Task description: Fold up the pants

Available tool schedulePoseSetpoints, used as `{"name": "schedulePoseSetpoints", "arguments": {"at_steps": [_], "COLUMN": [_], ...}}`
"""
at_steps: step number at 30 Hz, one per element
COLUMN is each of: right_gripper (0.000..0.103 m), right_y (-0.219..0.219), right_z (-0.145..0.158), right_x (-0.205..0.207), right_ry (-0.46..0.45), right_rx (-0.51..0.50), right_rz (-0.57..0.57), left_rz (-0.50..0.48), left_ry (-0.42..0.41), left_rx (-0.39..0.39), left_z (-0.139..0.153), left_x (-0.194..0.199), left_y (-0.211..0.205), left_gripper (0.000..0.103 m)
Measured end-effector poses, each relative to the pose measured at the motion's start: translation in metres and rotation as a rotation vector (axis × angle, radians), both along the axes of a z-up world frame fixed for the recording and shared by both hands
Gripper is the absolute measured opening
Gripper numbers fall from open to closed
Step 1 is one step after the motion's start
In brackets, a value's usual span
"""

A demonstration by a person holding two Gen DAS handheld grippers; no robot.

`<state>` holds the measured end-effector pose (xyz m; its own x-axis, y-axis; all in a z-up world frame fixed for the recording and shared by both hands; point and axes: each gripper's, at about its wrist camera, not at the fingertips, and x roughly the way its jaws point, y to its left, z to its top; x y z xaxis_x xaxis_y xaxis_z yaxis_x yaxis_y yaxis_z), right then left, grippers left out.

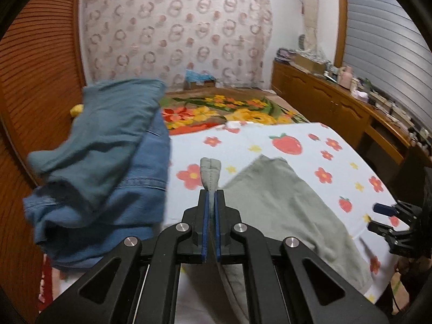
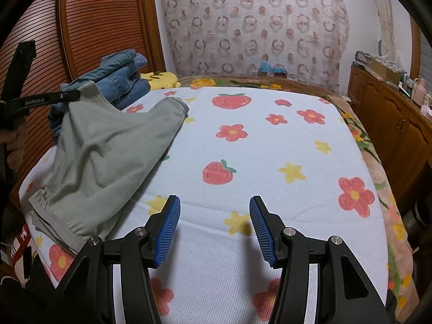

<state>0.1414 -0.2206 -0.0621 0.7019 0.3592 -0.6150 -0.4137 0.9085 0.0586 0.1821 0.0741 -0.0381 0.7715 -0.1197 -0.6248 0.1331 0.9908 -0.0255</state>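
Grey-green pants [image 1: 280, 202] lie on the white flowered sheet [image 1: 310, 145]. My left gripper [image 1: 211, 193] is shut on a fold of the pants' hem, which sticks up between the blue pads. In the right wrist view the pants [image 2: 108, 151] lie at the left of the bed, with the left gripper [image 2: 73, 95] holding one corner raised and the elastic waistband near the front edge. My right gripper [image 2: 214, 205] is open and empty above the bare sheet [image 2: 270, 148], to the right of the pants. It also shows in the left wrist view [image 1: 378, 217].
A pile of blue jeans and teal clothes [image 1: 108, 162] sits at the bed's left side by the slatted wooden wardrobe [image 2: 94, 27]. A floral blanket [image 1: 229, 110] lies at the far end. A cluttered wooden cabinet [image 1: 337, 102] runs along the right.
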Motion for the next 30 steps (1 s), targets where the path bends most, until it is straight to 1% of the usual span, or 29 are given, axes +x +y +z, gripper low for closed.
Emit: {"name": "schedulePoseSetpoints", "arguments": {"at_steps": [2,11,12,14,15,16,17,18,19,25,30], "right_gripper": [0.056,0.056,0.056,0.056,0.056,0.056,0.056,0.056,0.056,0.056,0.056], "right_y": [-0.001,-0.002,-0.001,0.002,0.003,0.005,0.006,0.008,0.009,0.022,0.030], "right_z": [0.000,0.000,0.001,0.002,0.002,0.003,0.003,0.004,0.005,0.012,0.013], "right_x": [-0.001,0.000,0.000,-0.001,-0.002,-0.003,-0.004,-0.005,-0.006,-0.021,-0.037], "right_ry": [-0.001,0.000,-0.002,-0.007,-0.009,-0.009,-0.007,-0.006,-0.006,-0.024,-0.026], "right_rx": [-0.002,-0.010,-0.015,-0.031,-0.037,-0.040,-0.038,-0.035,-0.032,-0.016,-0.008], "right_rz": [-0.001,0.003,0.002,0.004,0.009,0.015,0.021,0.027,0.031,0.082,0.110], "left_rz": [0.027,0.027,0.022,0.012,0.009,0.006,0.000,-0.006,-0.010,-0.036,-0.067], "left_ry": [-0.002,0.073,0.078,0.078,0.074,0.070,0.065,0.064,0.065,0.061,0.071], "left_rx": [0.024,0.049,0.047,0.038,0.035,0.030,0.020,0.011,0.008,-0.012,-0.023], "left_z": [-0.001,-0.025,-0.027,-0.028,-0.028,-0.029,-0.029,-0.030,-0.031,-0.040,-0.046], "left_x": [0.002,0.004,0.003,-0.003,-0.007,-0.011,-0.015,-0.019,-0.023,-0.058,-0.091], "left_y": [0.005,0.007,0.007,0.006,0.005,0.004,0.003,0.003,0.003,-0.004,-0.012], "left_gripper": [0.005,0.005,0.008,0.025,0.030,0.043,0.048,0.049,0.053,0.054,0.054]}}
